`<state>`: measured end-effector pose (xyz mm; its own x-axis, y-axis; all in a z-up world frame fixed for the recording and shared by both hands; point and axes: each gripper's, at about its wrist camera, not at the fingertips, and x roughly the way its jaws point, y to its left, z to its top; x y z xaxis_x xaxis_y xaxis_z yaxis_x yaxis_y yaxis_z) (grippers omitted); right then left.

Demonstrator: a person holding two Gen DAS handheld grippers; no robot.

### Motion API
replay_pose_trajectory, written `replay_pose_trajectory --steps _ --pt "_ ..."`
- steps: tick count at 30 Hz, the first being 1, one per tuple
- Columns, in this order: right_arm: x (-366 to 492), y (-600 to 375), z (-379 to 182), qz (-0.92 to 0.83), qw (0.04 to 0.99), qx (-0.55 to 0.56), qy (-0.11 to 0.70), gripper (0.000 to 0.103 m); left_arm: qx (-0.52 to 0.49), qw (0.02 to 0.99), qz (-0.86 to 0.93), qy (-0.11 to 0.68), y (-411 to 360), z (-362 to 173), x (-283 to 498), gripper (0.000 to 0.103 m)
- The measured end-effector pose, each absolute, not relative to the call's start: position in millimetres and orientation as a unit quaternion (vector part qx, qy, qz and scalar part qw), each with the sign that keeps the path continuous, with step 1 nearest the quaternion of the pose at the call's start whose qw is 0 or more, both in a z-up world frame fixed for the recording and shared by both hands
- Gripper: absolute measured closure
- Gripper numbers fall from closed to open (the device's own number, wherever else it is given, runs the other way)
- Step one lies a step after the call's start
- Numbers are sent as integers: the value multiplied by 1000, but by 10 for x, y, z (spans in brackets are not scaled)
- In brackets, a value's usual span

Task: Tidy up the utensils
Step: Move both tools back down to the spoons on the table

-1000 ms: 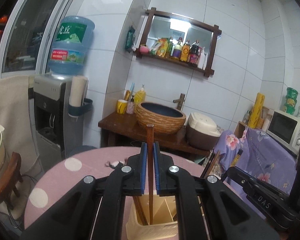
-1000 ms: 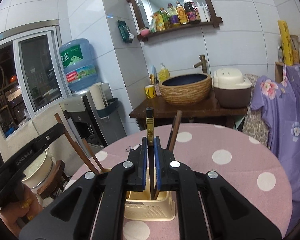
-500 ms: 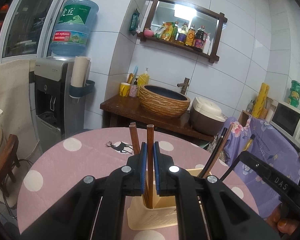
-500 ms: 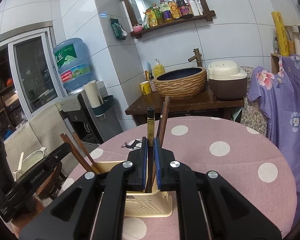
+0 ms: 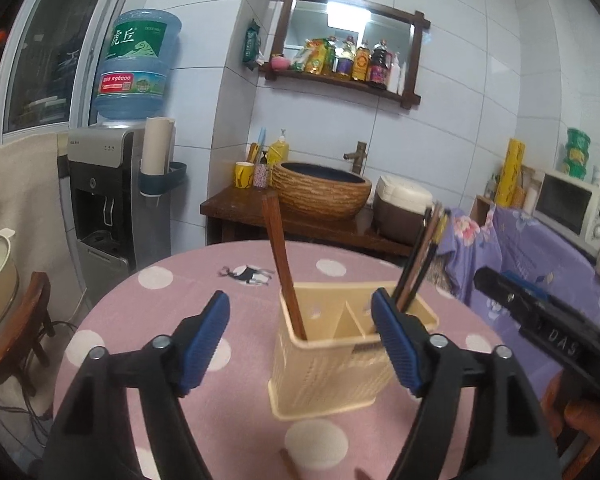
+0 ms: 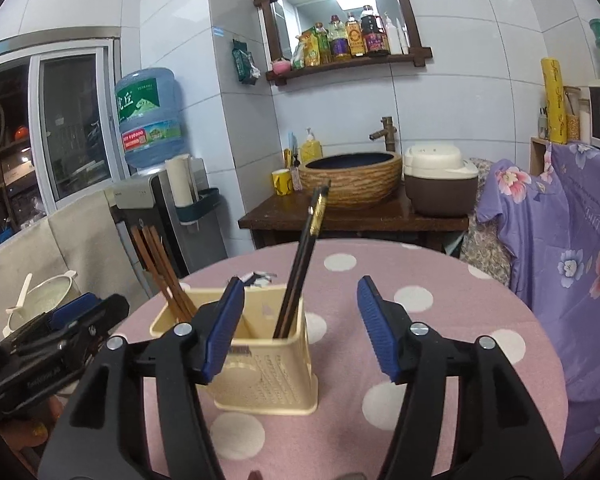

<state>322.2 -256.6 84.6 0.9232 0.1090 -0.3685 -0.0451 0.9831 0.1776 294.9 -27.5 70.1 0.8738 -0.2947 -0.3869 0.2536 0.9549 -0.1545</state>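
Now both grippers, left gripper (image 5: 300, 334) and right gripper (image 6: 300, 326), are hanging with jaws just released, the brown wooden chopsticks (image 5: 284, 268) and black chopsticks (image 6: 300, 264) standing free at 12 o'clock in the cream plastic divided holder (image 5: 332, 376) on the pink polka-dot tabletop (image 5: 172, 316).

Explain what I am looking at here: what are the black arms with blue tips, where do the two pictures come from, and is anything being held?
There is no robot. A person holds a two-finger gripping tool in each hand, and each tool has a fisheye camera looking forward along its fingers.

One picture comes from the left tool; the black arms with blue pads are its own fingers. The other comes from the right tool. Each view also catches the other tool at its edge.

On the round table with the pink polka-dot cloth stands a cream utensil holder with compartments. Brown wooden chopsticks lean in one, black chopsticks in another.

Both tools' jaws have just been opening and stand apart. No pad presses on anything, so the chopsticks rest in the holder and nothing is held.
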Motion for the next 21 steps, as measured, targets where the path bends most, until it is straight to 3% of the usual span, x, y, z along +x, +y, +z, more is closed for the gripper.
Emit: replay_pose_trajectory --steps 7,14,21 --pt "2899 -2581 432 22 967 52 247 40 -1 951 -163 265 -285 228 2565 25" --pt "2560 -2655 -93 5 952 61 300 40 -13 933 -189 306 -210 -151 2256 41" --pt "2263 -2741 -451 -6 941 77 330 40 -18 913 -220 343 -281 -440 2111 46"
